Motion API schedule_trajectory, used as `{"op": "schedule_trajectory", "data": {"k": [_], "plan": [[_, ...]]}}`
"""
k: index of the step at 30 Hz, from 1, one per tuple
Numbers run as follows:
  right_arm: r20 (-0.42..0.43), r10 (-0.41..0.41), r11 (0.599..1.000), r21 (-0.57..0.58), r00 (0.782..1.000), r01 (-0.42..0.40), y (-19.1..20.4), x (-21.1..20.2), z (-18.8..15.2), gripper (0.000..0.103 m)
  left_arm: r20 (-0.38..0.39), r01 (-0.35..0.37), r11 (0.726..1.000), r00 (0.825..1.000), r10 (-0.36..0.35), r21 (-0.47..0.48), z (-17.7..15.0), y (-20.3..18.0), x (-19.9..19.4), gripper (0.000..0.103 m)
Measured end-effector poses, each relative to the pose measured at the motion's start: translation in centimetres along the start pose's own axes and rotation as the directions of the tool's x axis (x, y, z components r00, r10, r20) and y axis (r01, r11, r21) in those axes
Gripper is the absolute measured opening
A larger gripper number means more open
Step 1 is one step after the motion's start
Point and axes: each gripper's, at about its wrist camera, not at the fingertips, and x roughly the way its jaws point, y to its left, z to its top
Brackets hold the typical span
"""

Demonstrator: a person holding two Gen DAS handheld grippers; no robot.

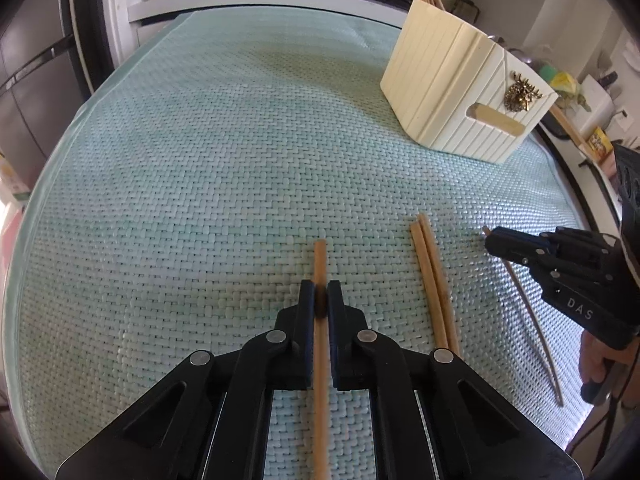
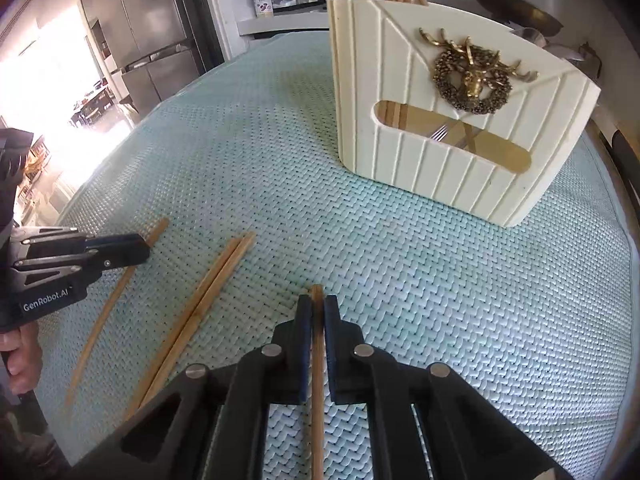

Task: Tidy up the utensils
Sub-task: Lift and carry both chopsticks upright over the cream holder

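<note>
Both grippers are matte black plastic linkages with round silver pivot pins behind the jaws and dark blue pads inside them. The left gripper (image 2: 138, 249) carries white "GenRobot.AI" lettering well behind its jaws; the right gripper (image 1: 490, 240) shows "DAS".

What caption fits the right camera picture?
Right gripper pinches a chopstick near the cream holder.

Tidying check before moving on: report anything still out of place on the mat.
Two chopsticks lie loose on the woven mat, outside the cream holder. Each gripper, left and right, clamps another single chopstick.
</note>
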Motion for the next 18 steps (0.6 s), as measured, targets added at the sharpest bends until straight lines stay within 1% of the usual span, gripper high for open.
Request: {"op": "schedule_trajectory", "data": {"k": [4, 8, 13, 16, 18], "plan": [[0.100, 0.046, 0.997, 0.057, 0.994, -0.051, -0.7, -3.7, -0.5, 0.006, 0.077, 0.039, 0.999, 0.996, -0.039, 0.000, 0.5, -0.5, -3.3, 0.004], [0.219, 0.077, 0.992, 0.082, 0.973, -0.097, -0.9, -8.9, -0.8, 0.006, 0.166, 0.083, 0.996, 0.982, -0.087, 0.034, 0.8, -1.7, -7.8, 0.004], [0.359, 0.094, 0.988, 0.081, 0.929, -0.132, -0.5, -15.6, -1.8, 0.006, 0.266, 0.135, 0.987, 0.951, -0.155, 0.091, 1.3, -3.0, -13.3, 0.004], [0.433, 0.080, 0.991, 0.065, 0.898, -0.120, 0.0, -19.2, -3.0, 0.006, 0.315, 0.159, 0.980, 0.930, -0.189, 0.119, 0.8, -4.1, -16.0, 0.004], [0.478, 0.068, 0.992, 0.058, 0.876, -0.109, 0.6, -21.1, -3.1, 0.006, 0.341, 0.175, 0.976, 0.916, -0.209, 0.129, 1.2, -4.8, -17.0, 0.004]]}}
